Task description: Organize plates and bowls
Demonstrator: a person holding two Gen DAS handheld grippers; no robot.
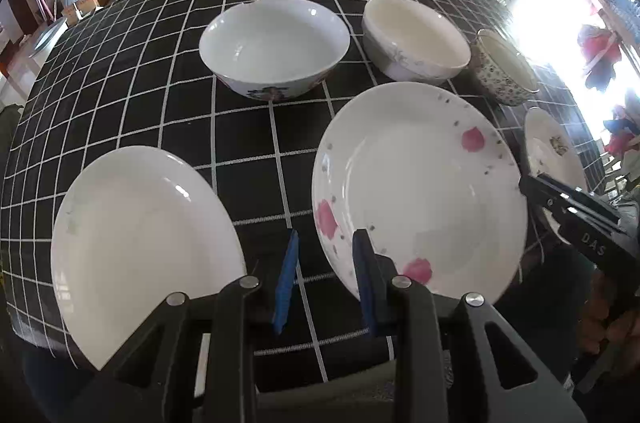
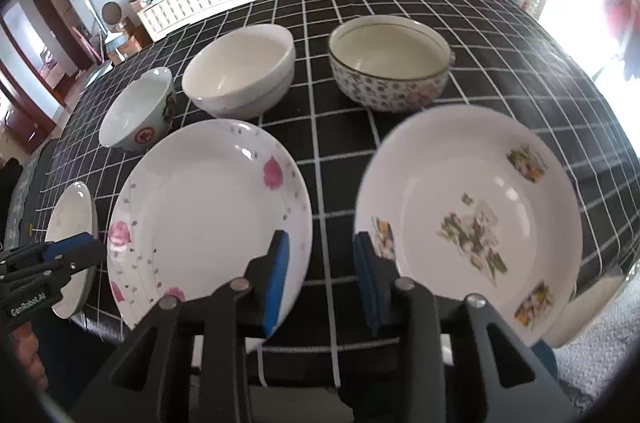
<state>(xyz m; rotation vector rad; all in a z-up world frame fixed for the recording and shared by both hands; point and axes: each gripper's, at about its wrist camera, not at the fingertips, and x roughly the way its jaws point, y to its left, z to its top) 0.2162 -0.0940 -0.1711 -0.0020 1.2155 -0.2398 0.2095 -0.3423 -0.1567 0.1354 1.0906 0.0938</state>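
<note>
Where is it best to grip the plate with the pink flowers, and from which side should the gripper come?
Probably the near rim of the pink-flower plate, approached from the table's front edge. It lies flat, so only its raised rim offers a hold. The right gripper hangs open just before that edge, holding nothing, with bare cloth beside the plate for the lower finger.

White plate (image 2: 208, 215) with pink roses on black white-gridded tablecloth (image 2: 320, 127).

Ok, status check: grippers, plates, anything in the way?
Left gripper open, empty. Right gripper open, empty. Three plates, pink-flower plate in the middle, unstacked. Bowls behind, nothing blocking.
</note>
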